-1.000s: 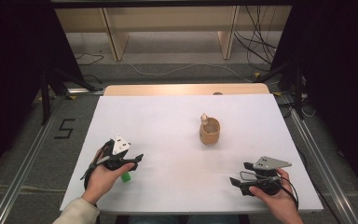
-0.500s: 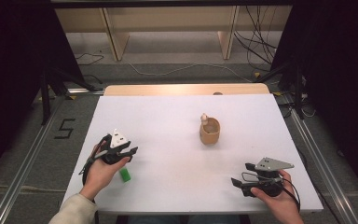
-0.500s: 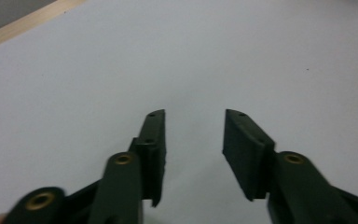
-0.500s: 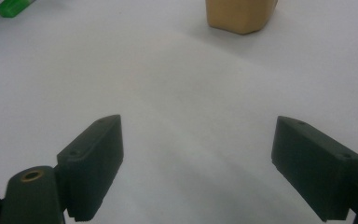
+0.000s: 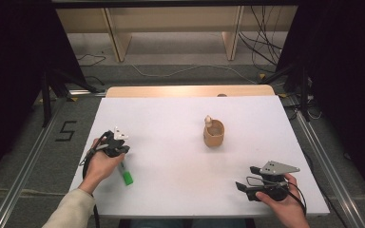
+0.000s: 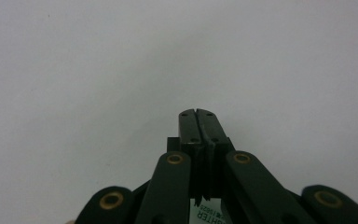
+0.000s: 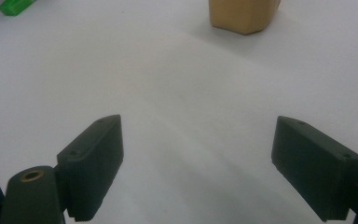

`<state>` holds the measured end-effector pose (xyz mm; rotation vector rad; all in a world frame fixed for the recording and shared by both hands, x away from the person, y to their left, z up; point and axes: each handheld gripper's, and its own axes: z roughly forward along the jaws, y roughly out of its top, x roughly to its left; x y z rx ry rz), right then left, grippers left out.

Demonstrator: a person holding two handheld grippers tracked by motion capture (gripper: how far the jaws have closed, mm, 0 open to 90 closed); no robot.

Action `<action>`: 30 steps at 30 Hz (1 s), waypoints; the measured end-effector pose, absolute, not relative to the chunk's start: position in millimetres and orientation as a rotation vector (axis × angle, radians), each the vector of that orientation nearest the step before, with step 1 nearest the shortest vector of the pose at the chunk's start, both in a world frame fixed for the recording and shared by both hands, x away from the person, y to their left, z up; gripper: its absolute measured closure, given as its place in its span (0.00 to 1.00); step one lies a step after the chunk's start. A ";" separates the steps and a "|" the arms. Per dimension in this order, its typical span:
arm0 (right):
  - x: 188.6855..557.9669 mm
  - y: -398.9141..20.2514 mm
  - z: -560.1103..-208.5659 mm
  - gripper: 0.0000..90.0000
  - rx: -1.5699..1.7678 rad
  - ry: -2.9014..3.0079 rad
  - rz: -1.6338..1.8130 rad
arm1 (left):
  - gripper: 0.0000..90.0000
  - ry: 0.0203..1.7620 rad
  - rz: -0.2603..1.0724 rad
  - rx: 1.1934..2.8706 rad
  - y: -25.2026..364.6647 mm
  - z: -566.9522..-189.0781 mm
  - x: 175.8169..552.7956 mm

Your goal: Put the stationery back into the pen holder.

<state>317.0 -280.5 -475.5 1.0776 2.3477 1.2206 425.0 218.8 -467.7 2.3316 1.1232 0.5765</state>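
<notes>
The white rectangular tabletop [image 5: 171, 128] carries a tan wooden cup [image 5: 214, 134] with a pale knobbed piece standing in it, at about 2 o'clock from the middle. At 8 o'clock the left gripper [image 5: 119, 151] rests in the person's left hand [image 5: 100, 164], its jaws pressed together on nothing in the left gripper view [image 6: 198, 126]. A small green plastic marker [image 5: 126, 175] lies just beside that hand. At 5 o'clock the right gripper [image 5: 248, 179] sits released, jaws spread wide over bare tabletop [image 7: 196, 163].
</notes>
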 end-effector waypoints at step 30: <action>316.3 -281.8 -475.6 0.19 1.082 2.352 1.224 | 1.00 1.229 0.539 2.566 239.8 -469.5 415.0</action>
